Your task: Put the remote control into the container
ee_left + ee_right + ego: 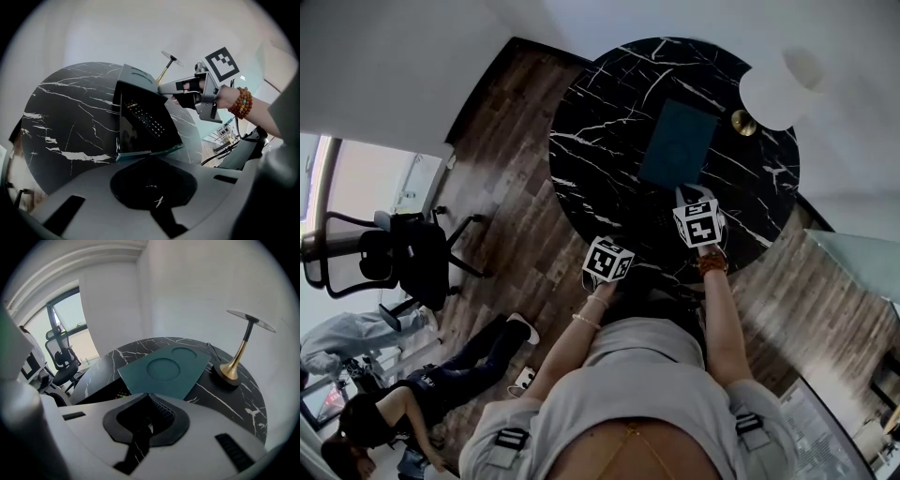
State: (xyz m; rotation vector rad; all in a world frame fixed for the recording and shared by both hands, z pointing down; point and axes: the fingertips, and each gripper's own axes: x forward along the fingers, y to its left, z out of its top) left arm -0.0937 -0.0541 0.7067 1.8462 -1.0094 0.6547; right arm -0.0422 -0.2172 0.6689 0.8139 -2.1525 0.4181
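At the far left of the head view, well apart from the work, an office chair (403,253) stands and a person (441,380) sits on the wooden floor. Neither is in the way.

The left gripper (609,259) hovers at the near edge of the round black marble table (600,159), apart from the container (136,140). In the left gripper view its jaws look drawn together, with nothing between them.

The remote control (145,118) already lies inside the dark container, buttons up and a little slanted. I judge therefore that the main part of the task is done.

Over it is the teal lid (166,371), which has two round recesses. It is tilted, with its near edge raised. The right gripper (684,195) has its jaws pressed together on this near edge and holds the lid up, so the container is open toward the person. The wrist behind wears a beaded bracelet (240,101).

What is probably left is to lower the lid, if the container must be shut, and then to let go.

To the right, a lamp (239,357) with a gold base and a flat white shade stands near the far corner of the lid. It does not touch it. I think it is the only thing to mind when the lid moves. The rest of the table is bare marble.
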